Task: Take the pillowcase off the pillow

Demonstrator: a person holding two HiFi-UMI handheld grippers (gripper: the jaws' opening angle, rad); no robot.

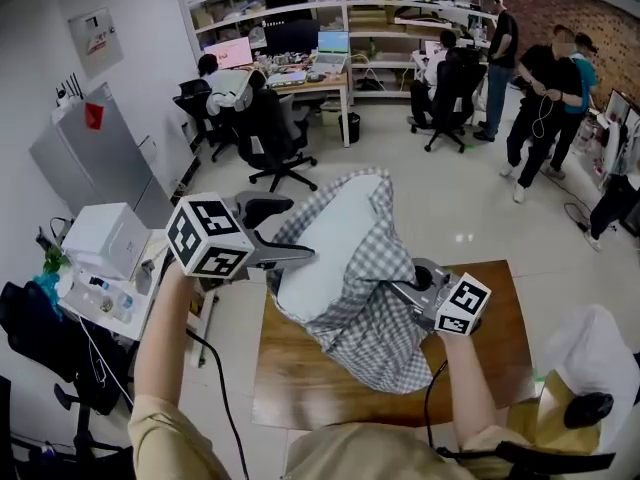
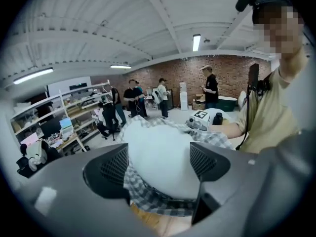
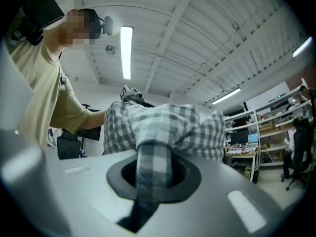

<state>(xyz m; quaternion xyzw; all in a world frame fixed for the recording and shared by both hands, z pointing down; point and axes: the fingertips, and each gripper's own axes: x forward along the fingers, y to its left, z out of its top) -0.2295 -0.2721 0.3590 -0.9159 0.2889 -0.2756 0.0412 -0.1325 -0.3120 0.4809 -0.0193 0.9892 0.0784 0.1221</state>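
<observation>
- Pillow (image 1: 322, 230): white, held up off the wooden table (image 1: 300, 388). Its upper left part is bare; the rest sits inside the pillowcase.
- Pillowcase (image 1: 385, 313): grey-and-white check, bunched around the pillow's lower and right side. Its open edge runs over the top of the pillow, and a fold hangs down toward the table.
- Right gripper (image 3: 154, 174): jaws closed together on a twisted strip of the checked fabric. The strip runs between the pads and the rest of the case balloons out beyond them.
- Left gripper (image 1: 300, 258): jaws apart, pointing at the pillow's bare left edge. In the left gripper view the white pillow fills the gap between the pads. I cannot tell whether the pads touch it.
- Beyond the table: pale floor and a white box (image 1: 105, 238) on a side bench at the left.
- Further back: black office chairs (image 1: 275, 138) and desks with monitors under white shelving (image 1: 300, 8).
- One person is seated at the desk (image 1: 225, 83) and several others stand at the right (image 1: 545, 93).
</observation>
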